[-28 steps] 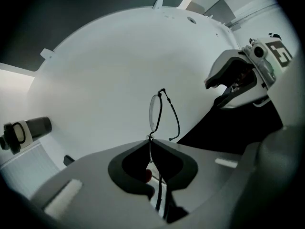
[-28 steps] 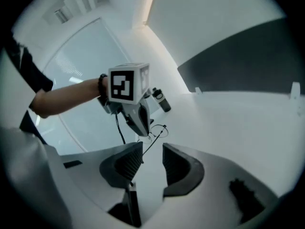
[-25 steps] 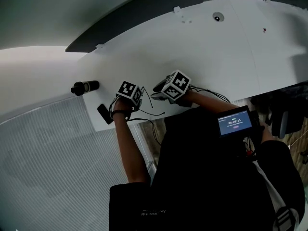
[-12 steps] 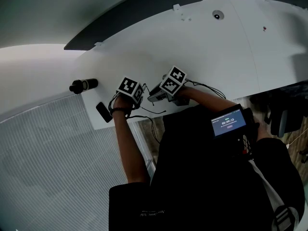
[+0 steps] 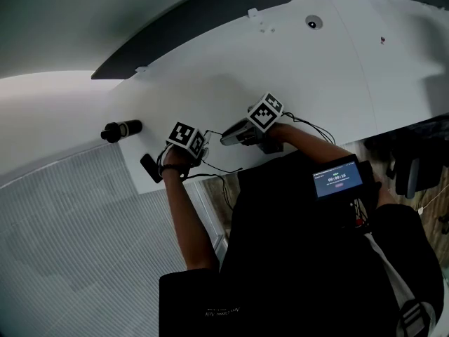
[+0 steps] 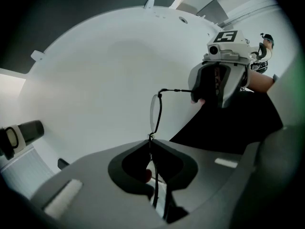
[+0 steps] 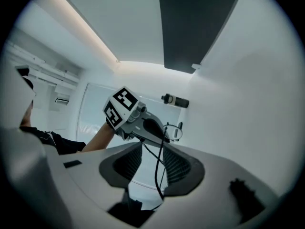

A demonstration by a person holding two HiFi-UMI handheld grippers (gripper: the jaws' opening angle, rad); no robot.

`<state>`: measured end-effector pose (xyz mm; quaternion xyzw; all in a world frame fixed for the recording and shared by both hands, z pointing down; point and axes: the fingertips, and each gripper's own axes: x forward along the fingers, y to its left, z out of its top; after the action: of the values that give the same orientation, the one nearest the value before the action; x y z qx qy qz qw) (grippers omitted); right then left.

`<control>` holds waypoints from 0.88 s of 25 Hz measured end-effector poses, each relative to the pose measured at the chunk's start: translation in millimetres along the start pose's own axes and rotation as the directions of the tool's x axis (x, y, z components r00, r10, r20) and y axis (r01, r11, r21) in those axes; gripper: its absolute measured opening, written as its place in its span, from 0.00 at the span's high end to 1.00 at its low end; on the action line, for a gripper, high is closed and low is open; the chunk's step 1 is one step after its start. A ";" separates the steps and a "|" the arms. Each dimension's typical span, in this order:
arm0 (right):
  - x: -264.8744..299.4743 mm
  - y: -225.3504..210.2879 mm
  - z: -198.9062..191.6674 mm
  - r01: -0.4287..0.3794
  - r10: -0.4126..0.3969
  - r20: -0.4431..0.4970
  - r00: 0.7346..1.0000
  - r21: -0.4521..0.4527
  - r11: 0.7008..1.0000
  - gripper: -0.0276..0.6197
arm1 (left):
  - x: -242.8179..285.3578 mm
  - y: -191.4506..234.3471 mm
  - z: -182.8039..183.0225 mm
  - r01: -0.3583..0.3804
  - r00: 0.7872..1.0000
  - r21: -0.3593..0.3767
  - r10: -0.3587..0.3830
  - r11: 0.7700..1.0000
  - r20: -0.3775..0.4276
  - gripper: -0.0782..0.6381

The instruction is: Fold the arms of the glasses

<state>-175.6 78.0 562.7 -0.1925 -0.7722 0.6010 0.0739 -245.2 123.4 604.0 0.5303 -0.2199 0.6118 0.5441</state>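
The thin black wire-framed glasses (image 6: 156, 112) hang in the air above the white table (image 5: 316, 76). My left gripper (image 6: 151, 144) points steeply down and is shut on the frame near the bridge, with one lens sticking out beyond its jaws. One arm (image 6: 176, 90) of the glasses stands out sideways, and its tip reaches the fingers of my right gripper (image 6: 202, 94). In the right gripper view that arm (image 7: 161, 161) runs through the gap of my right gripper (image 7: 157, 168), whose ribbed pads stand apart. The left gripper (image 7: 164, 136) and the lens (image 7: 174, 132) show beyond.
A black cylinder (image 5: 121, 128) lies at the table's left end. A small flat black object (image 5: 149, 167) sits by the near edge. Cables trail from both grippers. A device with a lit screen (image 5: 339, 180) hangs at the person's chest.
My right gripper has rolled and swung up a little, and now points nearly level at the left one. The left gripper has kept its place and its hold on the glasses.
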 end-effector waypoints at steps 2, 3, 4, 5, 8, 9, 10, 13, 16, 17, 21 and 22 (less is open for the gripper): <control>-6.3 -4.9 6.9 0.026 -0.026 0.040 0.999 -0.002 1.000 0.73 | 1.2 1.5 -2.2 0.001 1.000 -0.003 -0.001 1.000 -0.001 0.86; -7.8 -8.8 11.0 0.046 -0.046 0.062 0.997 -0.005 0.999 0.73 | 3.0 4.0 -3.6 0.001 1.000 -0.002 -0.001 1.000 -0.003 0.86; -8.3 -13.8 14.8 0.071 -0.070 0.082 0.994 -0.010 0.997 0.73 | 5.9 7.2 -5.4 0.007 1.000 0.000 -0.007 1.000 -0.006 0.86; -8.0 -19.9 18.0 0.102 -0.099 0.098 0.990 -0.020 0.995 0.73 | 9.7 10.5 -7.3 0.019 1.000 -0.001 -0.019 1.000 -0.009 0.86; -13.4 -35.2 25.1 0.210 -0.198 0.122 0.973 -0.099 0.973 0.73 | 21.1 17.0 -10.7 0.043 0.999 -0.006 -0.043 0.999 -0.020 0.86; -17.7 -35.8 26.2 0.239 -0.224 0.124 0.967 -0.129 0.962 0.73 | 22.7 18.1 -11.9 0.035 0.999 -0.009 -0.036 0.999 -0.027 0.86; -21.5 -34.2 26.3 0.261 -0.244 0.123 0.962 -0.156 0.953 0.73 | 23.2 18.5 -14.2 0.031 0.999 -0.015 -0.032 0.999 -0.033 0.86; -20.3 -22.5 15.2 0.279 -0.268 0.076 0.960 -0.264 0.923 0.73 | 27.5 21.9 -26.0 0.047 0.997 -0.034 -0.048 0.998 -0.059 0.86; 3.1 1.1 -9.1 0.202 -0.249 -0.049 0.967 -0.445 0.872 0.75 | 33.8 35.8 -34.3 0.016 0.993 -0.021 -0.019 1.000 -0.116 0.86; 13.2 9.2 -16.5 0.167 -0.243 -0.092 0.966 -0.493 0.854 0.75 | 33.1 39.9 -34.8 -0.008 0.991 -0.012 0.006 1.000 -0.133 0.86; 46.2 37.3 -34.2 0.061 -0.237 -0.213 0.948 -0.609 0.791 0.75 | 19.3 38.6 -30.9 -0.118 0.972 0.051 0.125 0.992 -0.197 0.86; 51.0 42.2 -36.0 0.044 -0.235 -0.226 0.945 -0.627 0.778 0.75 | 15.8 35.6 -28.6 -0.135 0.967 0.069 0.147 0.988 -0.210 0.86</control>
<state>-201.0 138.7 526.0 -0.2341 -0.9177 0.2751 0.1651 -286.5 143.4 619.2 0.4588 -0.1807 0.7082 0.5053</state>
